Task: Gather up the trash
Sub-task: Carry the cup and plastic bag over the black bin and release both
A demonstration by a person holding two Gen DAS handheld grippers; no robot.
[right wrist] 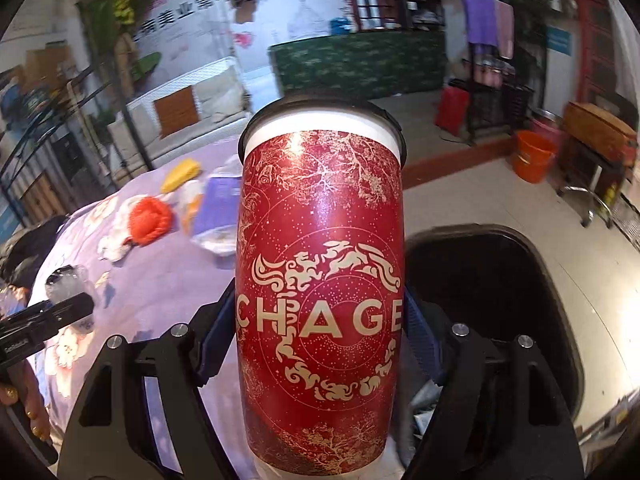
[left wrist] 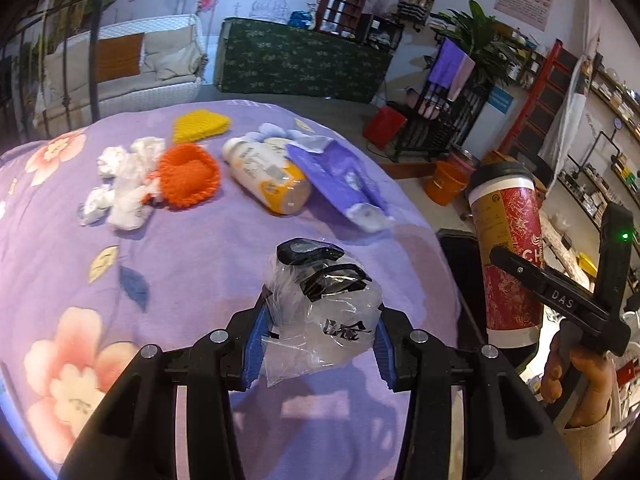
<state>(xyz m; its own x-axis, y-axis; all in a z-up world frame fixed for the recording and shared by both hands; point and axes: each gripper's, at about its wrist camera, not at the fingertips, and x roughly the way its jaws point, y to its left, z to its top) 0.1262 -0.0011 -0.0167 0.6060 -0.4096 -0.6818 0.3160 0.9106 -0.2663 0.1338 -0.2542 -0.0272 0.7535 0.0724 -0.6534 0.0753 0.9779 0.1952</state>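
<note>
My left gripper [left wrist: 320, 332] is shut on a crumpled clear plastic bag [left wrist: 324, 312] with black print, held just above the purple flowered cloth [left wrist: 180, 280]. My right gripper [right wrist: 320, 344] is shut on a tall red paper cup [right wrist: 320, 280] with a black lid, held upright beside the table over the rim of a black bin [right wrist: 500, 300]. The cup also shows at the right of the left wrist view [left wrist: 508, 252]. On the cloth lie white crumpled tissues [left wrist: 124, 184], a white and orange bottle [left wrist: 268, 176] and a purple tissue pack [left wrist: 340, 180].
An orange knitted piece [left wrist: 188, 176] and a yellow knitted piece [left wrist: 202, 125] lie on the cloth. An orange bucket [right wrist: 534, 156] and a black rack [right wrist: 496, 96] stand on the floor beyond the table. A white sofa [left wrist: 132, 68] is at the back.
</note>
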